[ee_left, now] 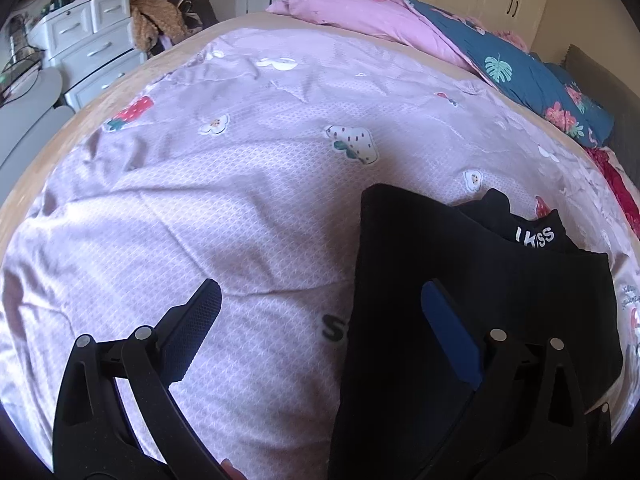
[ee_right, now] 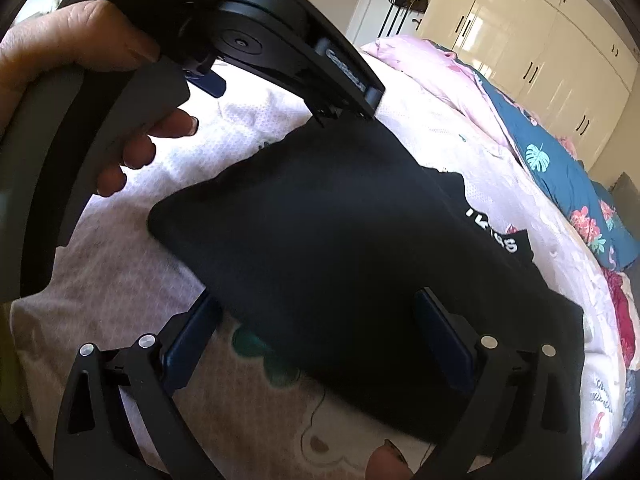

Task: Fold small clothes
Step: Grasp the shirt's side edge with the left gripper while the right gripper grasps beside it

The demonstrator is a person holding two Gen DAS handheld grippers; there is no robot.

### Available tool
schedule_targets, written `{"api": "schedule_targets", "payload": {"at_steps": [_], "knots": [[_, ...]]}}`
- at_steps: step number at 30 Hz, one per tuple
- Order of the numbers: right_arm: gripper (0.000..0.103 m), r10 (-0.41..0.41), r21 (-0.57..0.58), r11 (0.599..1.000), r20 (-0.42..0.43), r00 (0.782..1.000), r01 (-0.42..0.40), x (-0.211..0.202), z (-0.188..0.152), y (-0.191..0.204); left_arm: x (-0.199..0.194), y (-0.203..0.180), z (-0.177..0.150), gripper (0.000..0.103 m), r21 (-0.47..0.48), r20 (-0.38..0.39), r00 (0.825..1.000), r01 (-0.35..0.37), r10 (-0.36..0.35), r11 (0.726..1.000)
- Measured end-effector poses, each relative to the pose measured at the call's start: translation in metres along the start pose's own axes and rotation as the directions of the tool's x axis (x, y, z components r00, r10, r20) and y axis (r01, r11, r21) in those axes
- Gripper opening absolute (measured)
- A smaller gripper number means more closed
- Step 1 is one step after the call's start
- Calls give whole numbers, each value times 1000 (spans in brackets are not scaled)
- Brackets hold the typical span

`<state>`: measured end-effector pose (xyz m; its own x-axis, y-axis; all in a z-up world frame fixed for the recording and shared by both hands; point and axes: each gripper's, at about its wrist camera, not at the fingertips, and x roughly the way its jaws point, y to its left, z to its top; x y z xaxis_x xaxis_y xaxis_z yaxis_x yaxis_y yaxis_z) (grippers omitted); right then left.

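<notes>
Black garment (ee_left: 460, 280), folded flat with white lettering at its far edge, lies on the bed's lilac printed sheet (ee_left: 240, 208). Left tool (ee_left: 320, 320): released, 1 finger over the garment's left edge. Right tool (ee_right: 320, 320): released, spread above the garment's near edge. Pink pillow (ee_left: 340, 4) beyond garment.

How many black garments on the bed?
1: the black garment with white lettering lies on the lilac bedsheet, between the open right gripper fingers. More could be folded underneath.
</notes>
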<state>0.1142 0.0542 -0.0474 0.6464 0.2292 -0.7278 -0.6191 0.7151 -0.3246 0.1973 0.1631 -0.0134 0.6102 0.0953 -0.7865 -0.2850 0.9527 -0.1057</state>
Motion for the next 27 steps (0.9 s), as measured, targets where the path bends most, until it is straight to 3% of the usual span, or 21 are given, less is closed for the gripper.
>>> {"api": "schedule_targets", "payload": {"at_steps": [10, 15, 17, 20, 23, 27], "knots": [[93, -59, -48, 997, 31, 998, 60, 15, 14, 1, 18, 3, 13, 94, -19, -28, 999, 36, -37, 999], [69, -51, -39, 998, 92, 994, 55, 6, 16, -4, 26, 1, 24, 94, -13, -34, 998, 49, -50, 999], [51, -28, -37, 999, 120, 992, 33, -1, 16, -4, 28, 0, 26, 94, -13, -38, 998, 54, -54, 998], [35, 0, -23, 1000, 160, 987, 4, -9, 13, -9, 32, 0, 25, 94, -30, -55, 994, 94, -95, 995], [25, 15, 8, 1000, 188, 982, -17, -17, 10, -14, 33, 0, 25, 94, -41, -68, 990, 124, -127, 991], [19, 14, 37, 999, 215, 977, -22, -22, 9, -22, 35, 0, 24, 94, -79, -79, 978, 189, -195, 979]]}}
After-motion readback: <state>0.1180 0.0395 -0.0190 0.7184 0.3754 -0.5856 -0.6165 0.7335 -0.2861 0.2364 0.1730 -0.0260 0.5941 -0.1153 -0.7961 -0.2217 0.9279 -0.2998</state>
